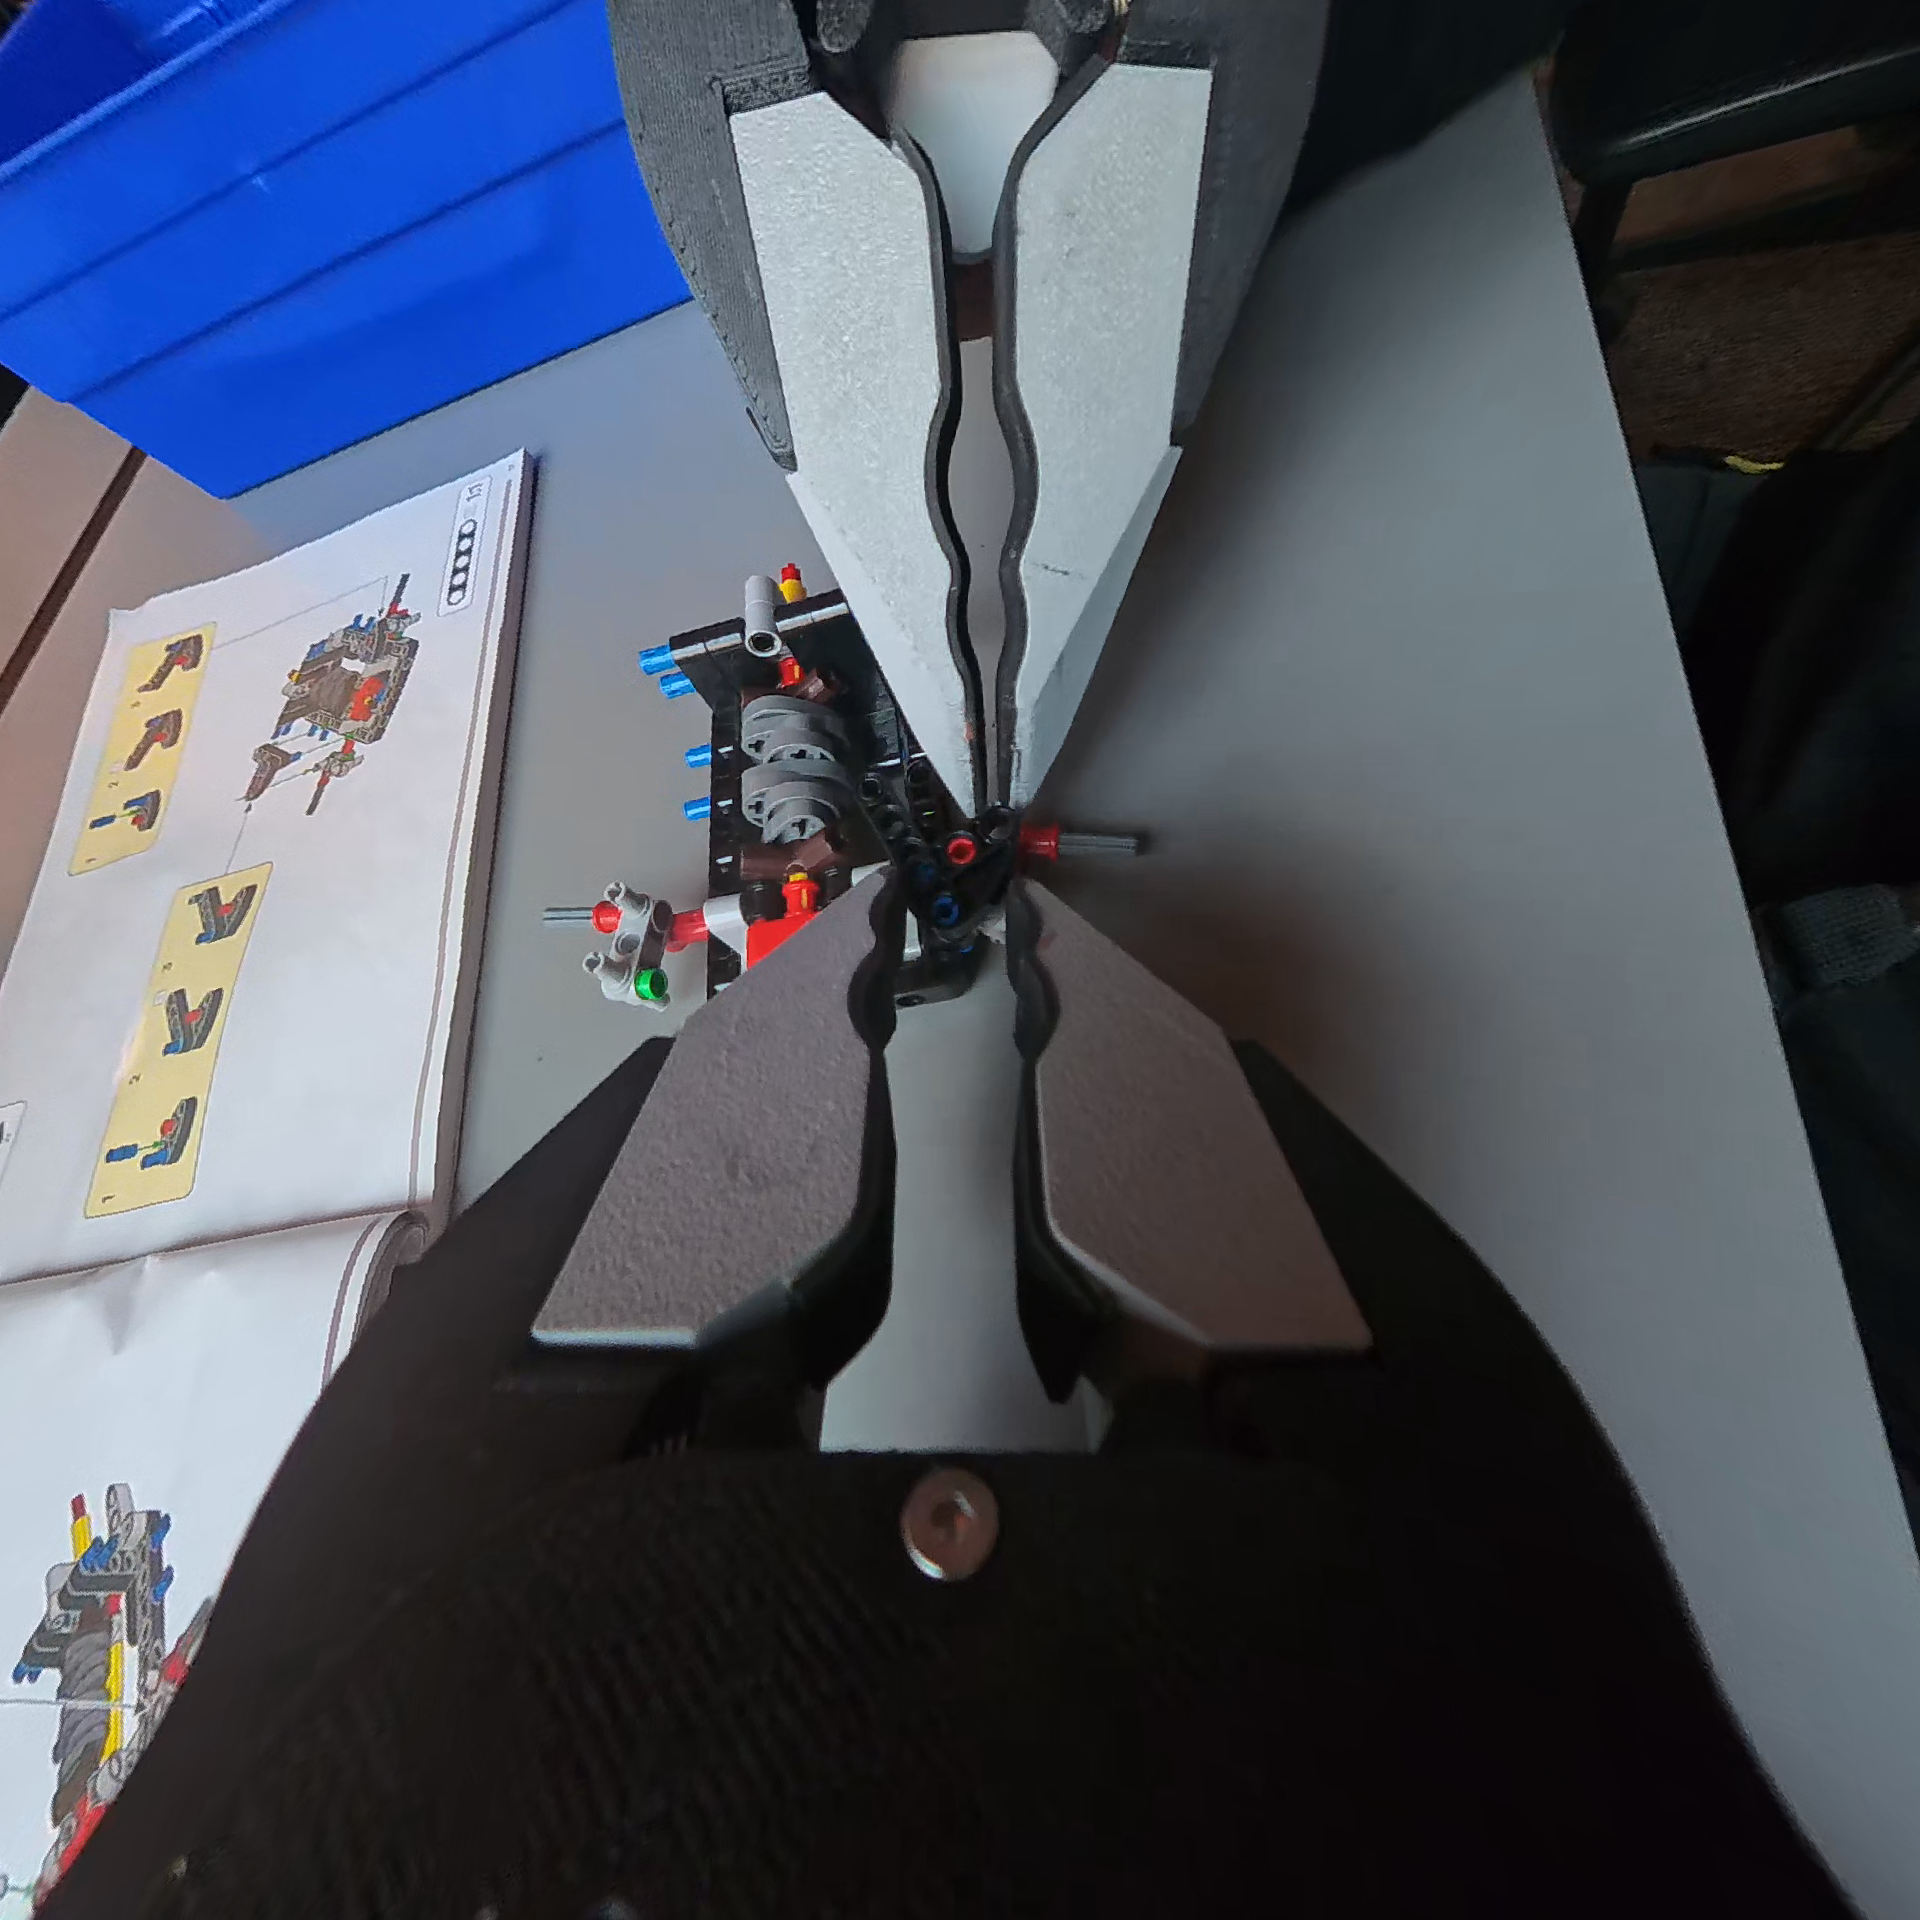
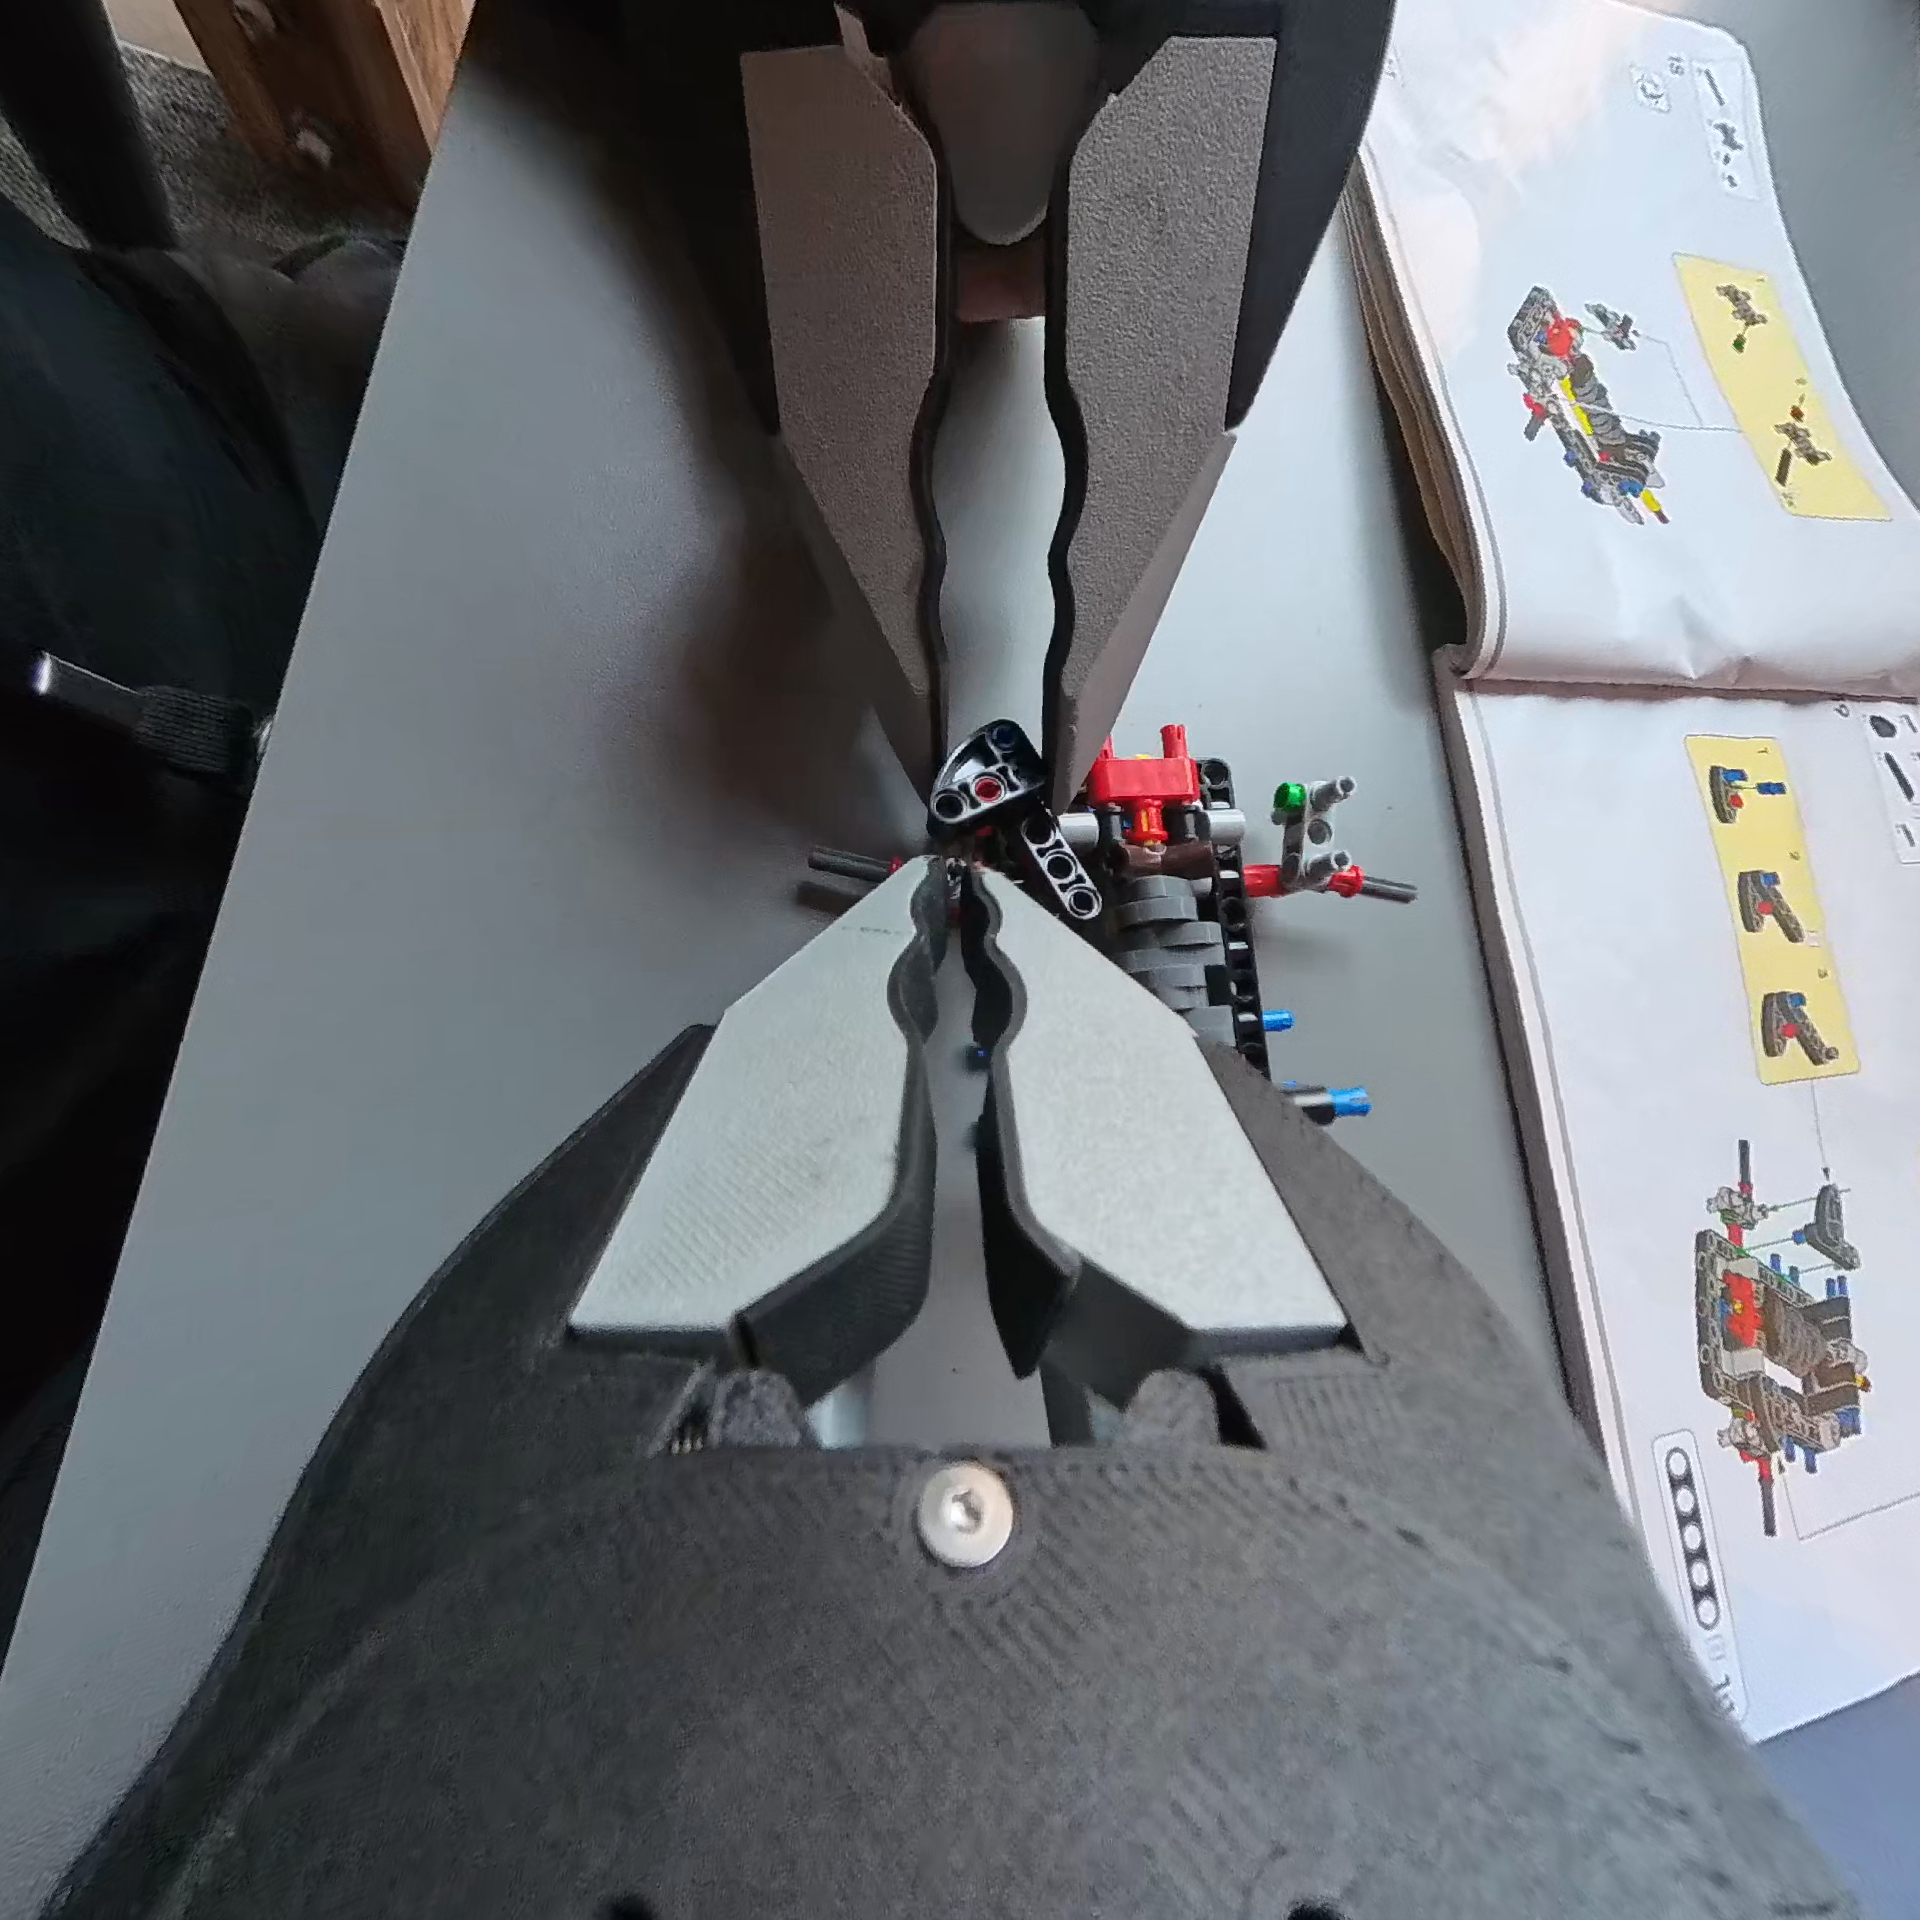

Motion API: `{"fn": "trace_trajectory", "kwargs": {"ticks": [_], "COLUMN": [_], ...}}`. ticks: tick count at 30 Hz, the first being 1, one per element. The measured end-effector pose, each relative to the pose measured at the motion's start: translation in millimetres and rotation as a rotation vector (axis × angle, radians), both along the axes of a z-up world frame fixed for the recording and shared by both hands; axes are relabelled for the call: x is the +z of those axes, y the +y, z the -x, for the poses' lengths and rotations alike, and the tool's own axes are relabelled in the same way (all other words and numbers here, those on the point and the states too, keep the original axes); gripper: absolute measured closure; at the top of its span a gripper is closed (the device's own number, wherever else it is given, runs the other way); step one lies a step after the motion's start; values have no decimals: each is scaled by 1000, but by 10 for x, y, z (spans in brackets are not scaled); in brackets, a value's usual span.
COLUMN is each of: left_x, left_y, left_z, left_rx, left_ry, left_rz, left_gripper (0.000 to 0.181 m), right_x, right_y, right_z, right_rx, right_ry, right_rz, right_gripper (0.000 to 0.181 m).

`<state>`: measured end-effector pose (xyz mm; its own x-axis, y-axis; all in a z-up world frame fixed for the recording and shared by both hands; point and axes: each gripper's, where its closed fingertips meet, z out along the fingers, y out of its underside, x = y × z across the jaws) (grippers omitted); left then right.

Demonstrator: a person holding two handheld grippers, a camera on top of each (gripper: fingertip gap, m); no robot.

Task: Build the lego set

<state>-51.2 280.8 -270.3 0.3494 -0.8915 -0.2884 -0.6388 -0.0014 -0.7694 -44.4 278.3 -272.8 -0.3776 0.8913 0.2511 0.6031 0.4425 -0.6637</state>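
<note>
Two hand-held grippers meet tip to tip over the grey bench (image 1: 1351, 727), near its long edge. Bare bench lies between the model and that edge; beyond it, dark floor and bags. On the other side, an open manual (image 1: 312, 831) lies flat just beside the model, and a blue bin (image 1: 260, 208) sits at the far corner past the manual, so room there is tight.

Lego model (image 1: 800, 790): black frame with grey gears, blue pins along one side, red parts and axles sticking out both ends; it rests on the bench between manual and edge.

Left hand-held gripper (image 1: 951, 914): fingers narrowly apart, pinched on the end of the model's frame.

Right hand-held gripper (image 2: 956, 883): fingers nearly together, tips at the black liftarm (image 2: 987, 790) by the red bush and axle; the right wrist view hides whether the pads actually clamp it, so cannot tell. Liftarm stands tilted up against the model's end, touching it.
</note>
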Motion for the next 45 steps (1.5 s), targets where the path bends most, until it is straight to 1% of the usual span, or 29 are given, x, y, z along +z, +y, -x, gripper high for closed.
{"fn": "trace_trajectory", "kwargs": {"ticks": [9,11,13,16,17,18,21,23,25,28,31,33,35,37,41,45], "left_x": [0,12,32,59,75,89,130,156,171,180,233,272,293,304,274,264], "left_y": [1,-36,1,11,18,17,-31,-52,-73,-94,-106,-138,-144,-132,-117,-56], "left_z": [25,17,39,60,68,72,45,17,-7,-37,-101,-170,-219,-249,-269,-233], "left_rx": [-14,-41,-15,-6,-1,0,-26,-47,-81,-134,-171,-207,-234,-246,-250,-203], "left_ry": [4,-7,-13,-35,-46,-57,-76,-50,-3,77,159,206,258,292,325,344], "left_rz": [-11,-9,-24,-15,-14,-9,11,-10,-36,-50,-80,-121,-177,-208,-221,-238], "left_gripper": [165,165,166,166,166,166,166,166,166,166,166,166,166,166,167,166], "right_x": [-1,6,41,37,41,51,114,218,348,479,464,447,424,379,334,321], "right_y": [-2,-43,-12,8,-1,-38,-26,-2,60,115,30,-29,-80,-140,-153,-100], "right_z": [24,13,14,7,8,1,-11,-37,-72,-105,-90,-68,-66,-98,-109,-67], "right_rx": [-6,11,-12,-15,-8,13,13,16,4,-13,-8,2,21,53,56,23], "right_ry": [26,26,44,72,84,90,122,176,235,283,243,230,220,191,175,201], "right_rz": [18,105,157,118,107,113,118,115,93,131,242,262,254,269,272,261], "right_gripper": [181,181,181,181,174,172,166,170,169,156,138,135,137,150,152,153]}}
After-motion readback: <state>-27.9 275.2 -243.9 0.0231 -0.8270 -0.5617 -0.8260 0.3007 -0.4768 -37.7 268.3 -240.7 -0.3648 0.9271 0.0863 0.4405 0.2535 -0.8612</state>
